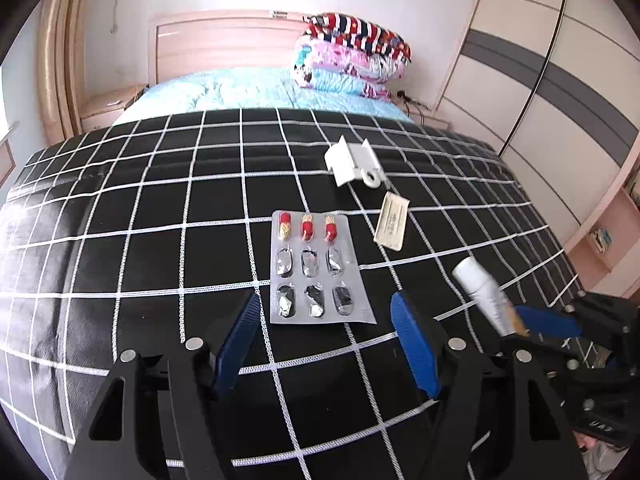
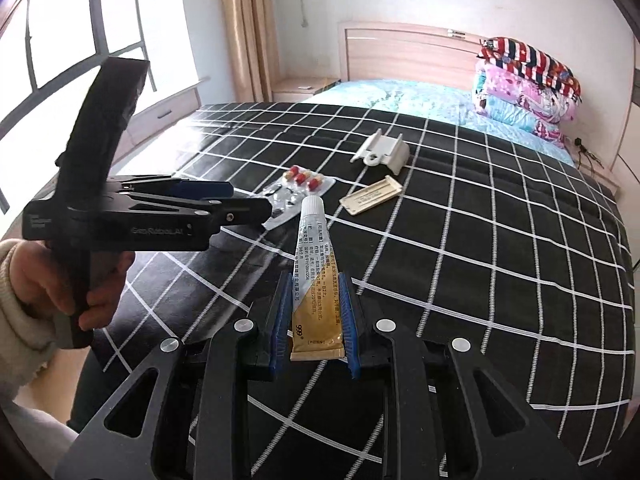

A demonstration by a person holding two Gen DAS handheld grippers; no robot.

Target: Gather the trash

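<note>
The left gripper [image 1: 324, 344] hangs wide apart, empty, above the blister pack [image 1: 316, 268] on the black checked bedspread [image 1: 160, 208]. The right gripper [image 2: 316, 320] is clamped on the ointment tube [image 2: 318, 280] — its print too small to read. Three capsules remain, six pockets burst; one white bracket [image 2: 382, 150] and one flat sachet [image 2: 370, 199] lie beyond.

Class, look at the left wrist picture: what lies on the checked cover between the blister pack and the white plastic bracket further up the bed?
Only a bare stretch of the checked cover separates the blister pack from the white plastic bracket; the left wrist view shows this.
</note>
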